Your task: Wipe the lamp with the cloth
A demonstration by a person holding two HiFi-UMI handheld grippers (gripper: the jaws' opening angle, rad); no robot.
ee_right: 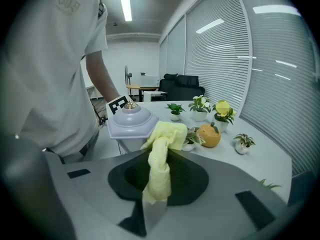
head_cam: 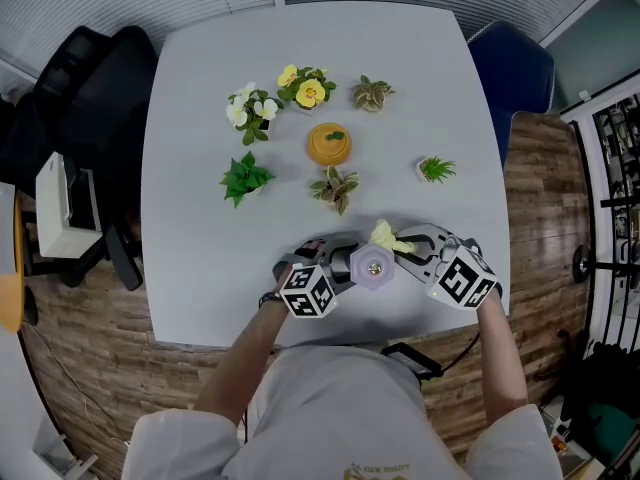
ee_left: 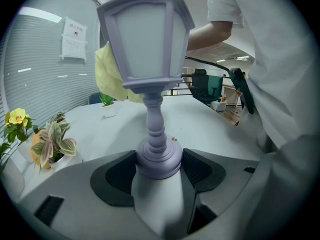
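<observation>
- Lamp (head_cam: 373, 266): lilac, lantern-shaped with a turned stem and round foot. It stands upright near the front edge of the table (head_cam: 200, 118), between the two grippers.
- Left gripper (head_cam: 345, 260): jaws set wide and closed on the lamp's foot, one dark pad against each side of it, as the left gripper view (ee_left: 159, 160) shows plainly.
- Right gripper (head_cam: 408, 248): jaws closed narrowly on the cloth (ee_right: 159, 159), which is pinched between the pads with a short tail hanging below them.
- Cloth, pale yellow: bunched, rising from the right jaws to the lantern head. Its free end lies against the side of the head just under the roof. It appears to touch the panel there, though the contact itself is hard to make out.
- Lantern head in the left gripper view (ee_left: 145, 39): the cloth (ee_left: 111, 79) shows behind its left edge.
- Orange pot (head_cam: 329, 144): mid-table, well apart from the lamp.
- Small plants ringing the orange pot: yellow flowers (head_cam: 305, 86), white flowers (head_cam: 250, 110), a green plant (head_cam: 243, 178), and a striped-leaf plant (head_cam: 335, 186), which is the nearest to the lamp.
- Dark chair (head_cam: 90, 88): off the table's left side.
</observation>
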